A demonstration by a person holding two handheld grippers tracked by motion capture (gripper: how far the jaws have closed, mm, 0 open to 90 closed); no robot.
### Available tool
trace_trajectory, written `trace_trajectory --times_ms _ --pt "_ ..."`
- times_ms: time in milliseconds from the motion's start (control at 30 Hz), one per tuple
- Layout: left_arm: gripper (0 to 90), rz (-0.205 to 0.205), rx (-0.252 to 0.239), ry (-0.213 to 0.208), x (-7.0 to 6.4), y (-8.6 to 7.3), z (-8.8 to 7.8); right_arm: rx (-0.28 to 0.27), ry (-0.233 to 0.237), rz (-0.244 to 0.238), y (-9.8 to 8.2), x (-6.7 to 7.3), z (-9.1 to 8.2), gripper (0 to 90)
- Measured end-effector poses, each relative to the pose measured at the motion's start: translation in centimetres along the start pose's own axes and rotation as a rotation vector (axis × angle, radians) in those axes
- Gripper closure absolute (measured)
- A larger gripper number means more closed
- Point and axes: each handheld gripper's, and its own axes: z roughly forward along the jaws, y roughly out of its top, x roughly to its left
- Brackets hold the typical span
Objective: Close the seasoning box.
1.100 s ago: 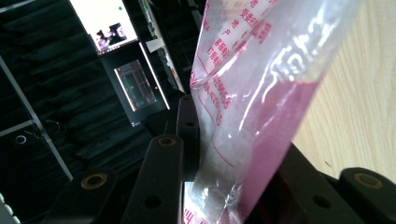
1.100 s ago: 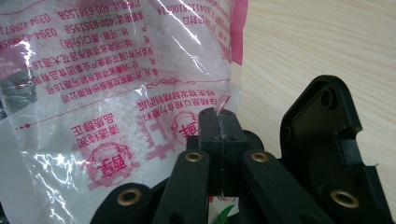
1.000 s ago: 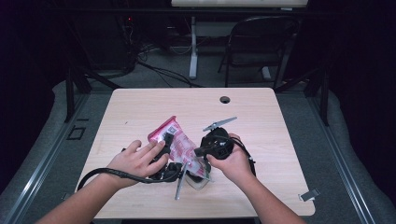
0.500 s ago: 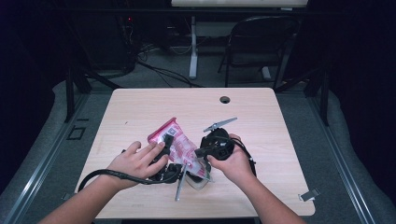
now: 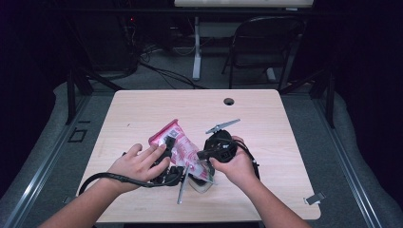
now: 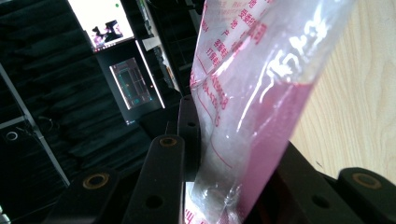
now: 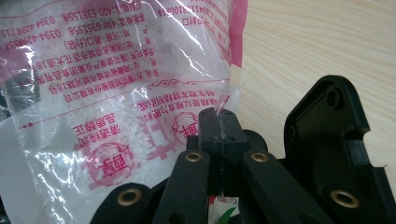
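Nothing has shifted: both grippers stay clamped on the bag

Left gripper [image 5: 167,147] pinches the pink and clear plastic bag [image 5: 183,148] between its jaws; right gripper [image 7: 218,122] has its jaws pressed together on the bag's edge. Lying near the front middle of the wooden table [image 5: 285,128], the bag spans both hands

The bag [image 5: 178,145] lies on the tabletop [image 5: 142,109] a little toward six o'clock from its middle, between the two grippers. The left gripper [image 5: 166,159] sits at the bag's eight o'clock, the right gripper [image 5: 209,154] at its three o'clock, both touching it. A cable hole [image 5: 229,101] is set near the twelve o'clock edge. Beyond that edge, at one o'clock, a chair [image 5: 266,42] stands on the floor [image 5: 157,80].
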Motion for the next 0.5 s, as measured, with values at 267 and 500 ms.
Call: trace_trajectory --times_ms 267,500 --pt "78.4 -0.033 -0.008 -0.02 -0.8 -0.2 0.1 0.002 0.0 0.003 0.0 0.0 0.2 90.0" --pt "78.6 -0.058 -0.008 -0.021 -1.3 -0.5 0.1 0.002 0.004 0.007 0.1 0.1 0.3 90.0"
